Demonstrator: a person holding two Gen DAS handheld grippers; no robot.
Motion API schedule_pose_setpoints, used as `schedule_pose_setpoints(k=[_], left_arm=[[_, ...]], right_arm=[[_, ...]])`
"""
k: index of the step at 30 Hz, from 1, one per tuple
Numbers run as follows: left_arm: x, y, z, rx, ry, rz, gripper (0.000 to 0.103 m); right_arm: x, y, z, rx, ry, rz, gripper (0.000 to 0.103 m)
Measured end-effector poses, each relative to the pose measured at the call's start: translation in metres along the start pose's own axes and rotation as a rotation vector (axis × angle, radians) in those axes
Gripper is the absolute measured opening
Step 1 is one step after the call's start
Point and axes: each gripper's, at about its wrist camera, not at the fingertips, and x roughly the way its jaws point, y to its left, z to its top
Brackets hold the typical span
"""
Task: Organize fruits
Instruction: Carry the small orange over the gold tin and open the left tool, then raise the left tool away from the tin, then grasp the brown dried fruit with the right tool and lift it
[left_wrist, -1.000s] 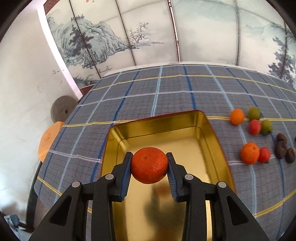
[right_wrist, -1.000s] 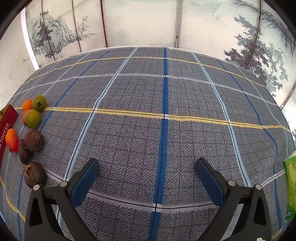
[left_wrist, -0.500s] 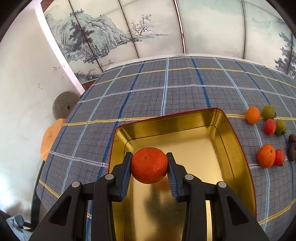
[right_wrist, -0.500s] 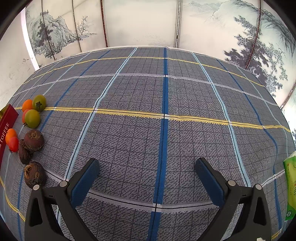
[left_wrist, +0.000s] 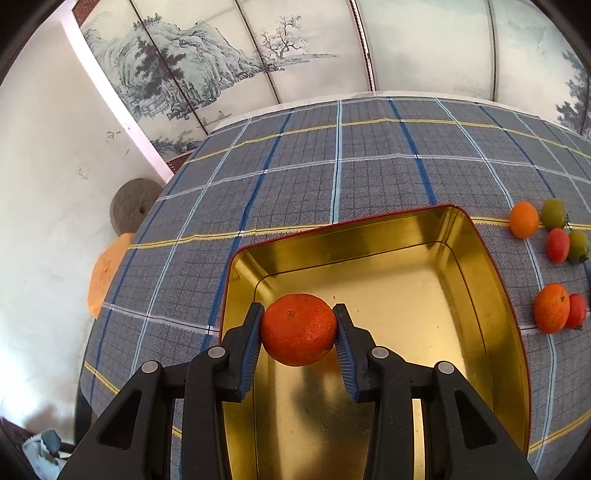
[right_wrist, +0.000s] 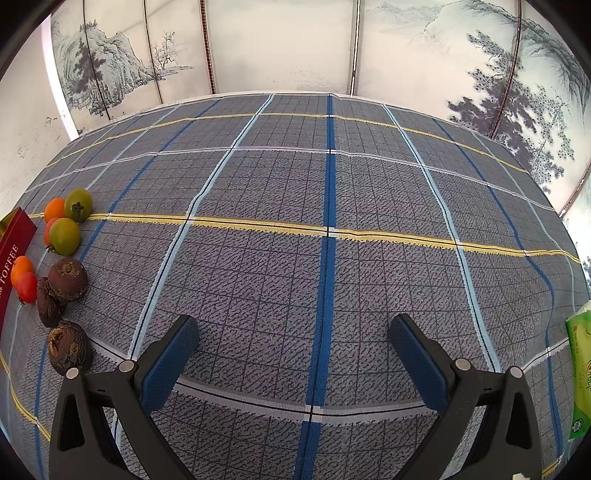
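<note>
Left wrist view: mandarin (left_wrist: 298, 328) sits between my left gripper (left_wrist: 299, 345) pads over the gold tin tray (left_wrist: 491, 295), near its left wall. Jaws have just been opening, so it drops inside. Right gripper (right_wrist: 293, 354) spread wide, empty, parked clear of the loose fruit.

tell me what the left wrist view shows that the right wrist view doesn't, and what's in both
Only the left wrist view shows the left tongs, the mandarin between their pads, and the gold inside of the tin below it. The pads have just been opening and look barely in contact.

Only the right wrist view shows the right tongs, open over bare cloth, three dark brown fruits and a green packet at the right edge.

Both show the plaid tablecloth, the small orange, red and green fruits, and the tin, seen in the right view only as a red side.
</note>
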Motion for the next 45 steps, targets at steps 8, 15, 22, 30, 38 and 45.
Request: schedule_pose_setpoints(k=[8,15,22,30,38,45], left_arm=[[-0.017,-0.001,0.003,0.010,-0.083,0.047,0.066],[-0.042,-0.001,-0.006,-0.041,-0.100,0.053,0.066],[-0.085,-0.006,-0.026,-0.093,-0.128,0.028,0.066],[-0.142,-0.019,-0.078,-0.151,-0.180,-0.105,0.067],[-0.178,-0.051,-0.126,-0.083,-0.196,-0.242,0.068],[-0.187,-0.050,-0.135,-0.109,-0.209,-0.299,0.068]], right_arm=[[0.000,0.000,0.000,0.000,0.001,0.000,0.103],[0.000,0.000,0.000,0.000,0.002,0.001,0.103],[0.000,0.000,0.000,0.001,0.002,0.001,0.103],[-0.046,0.016,-0.022,-0.012,-0.156,0.166,0.095],[-0.071,0.092,-0.032,-0.283,-0.163,0.318,0.093],[-0.048,0.124,-0.028,-0.369,-0.088,0.317,0.065]])
